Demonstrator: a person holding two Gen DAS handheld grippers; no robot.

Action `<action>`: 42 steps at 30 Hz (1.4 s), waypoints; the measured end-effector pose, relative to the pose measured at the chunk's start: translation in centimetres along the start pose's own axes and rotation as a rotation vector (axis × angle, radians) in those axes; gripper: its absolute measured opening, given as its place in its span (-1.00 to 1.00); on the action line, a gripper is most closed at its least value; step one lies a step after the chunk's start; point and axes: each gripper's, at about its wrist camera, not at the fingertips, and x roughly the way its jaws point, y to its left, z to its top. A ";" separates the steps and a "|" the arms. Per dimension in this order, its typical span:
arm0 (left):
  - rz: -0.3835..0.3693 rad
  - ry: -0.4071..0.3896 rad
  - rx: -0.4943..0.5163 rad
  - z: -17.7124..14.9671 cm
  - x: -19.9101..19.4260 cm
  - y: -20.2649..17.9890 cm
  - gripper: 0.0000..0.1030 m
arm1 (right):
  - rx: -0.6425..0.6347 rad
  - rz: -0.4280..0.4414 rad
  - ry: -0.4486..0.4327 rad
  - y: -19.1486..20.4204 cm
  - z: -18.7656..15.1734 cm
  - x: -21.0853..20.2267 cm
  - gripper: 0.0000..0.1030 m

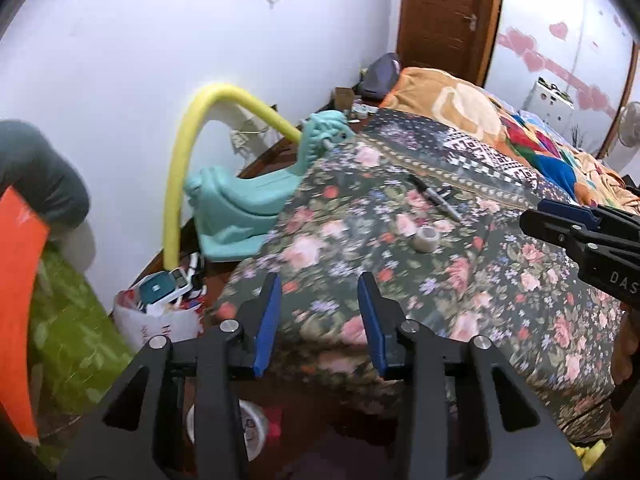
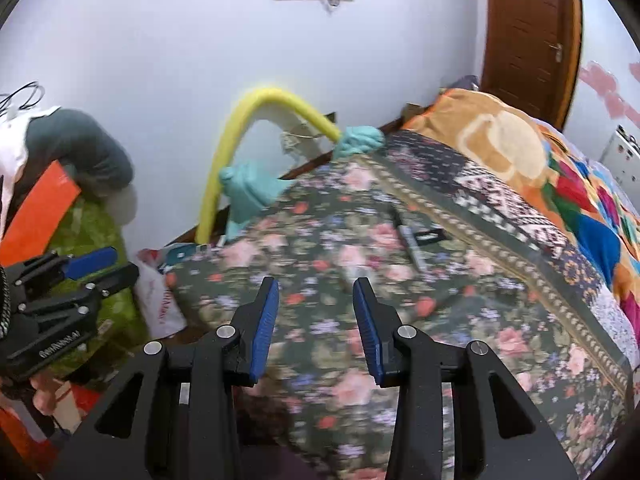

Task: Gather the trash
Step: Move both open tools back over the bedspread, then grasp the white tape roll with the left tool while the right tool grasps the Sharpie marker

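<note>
left gripper (image 1: 318, 286) held over foot edge of bed, blue pads spread apart, nothing between them. right gripper (image 2: 316, 292) likewise parted and empty, above floral bedspread (image 2: 360, 320). on bedspread: tape roll (image 1: 426, 237), marker (image 1: 438, 199) lying beyond it, small dark item beside marker, too blurred to name. both grippers well short of tape roll. white plastic bag (image 1: 160, 322) stuffed with scraps on floor left of bed, near teal plastic seat (image 1: 240, 216) and yellow foam tube (image 1: 180, 168).

A floral bedspread (image 1: 500, 280) covers the bed. A yellow foam tube (image 1: 188, 152) arches beside a teal plastic seat (image 1: 240, 208). A brown door (image 1: 444, 12) stands closed behind.
</note>
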 end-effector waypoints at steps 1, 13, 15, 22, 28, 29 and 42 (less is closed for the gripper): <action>-0.012 0.009 0.010 0.4 0.8 -0.8 -0.09 | 0.010 -0.007 0.004 -1.1 0.0 0.3 -0.31; -0.109 0.101 0.041 2.2 11.3 -7.1 0.25 | 0.102 -0.008 0.128 -10.4 -0.4 7.9 -0.31; -0.130 0.113 0.053 2.4 12.9 -7.8 0.25 | 0.103 -0.017 0.141 -11.1 -0.1 9.5 -0.31; -0.203 0.150 0.074 2.1 17.8 -9.8 0.25 | 0.117 -0.006 0.206 -12.9 0.9 16.6 -0.31; -0.235 0.186 0.050 2.1 20.8 -10.3 0.25 | 0.109 -0.002 0.193 -12.8 1.5 20.5 -0.34; -0.244 0.188 0.044 2.1 21.1 -10.4 0.25 | 0.106 0.004 0.192 -12.8 1.6 21.0 -0.44; -0.235 0.173 -0.003 2.2 22.8 -10.7 -0.31 | 0.089 -0.010 0.162 -12.5 0.7 18.4 -0.80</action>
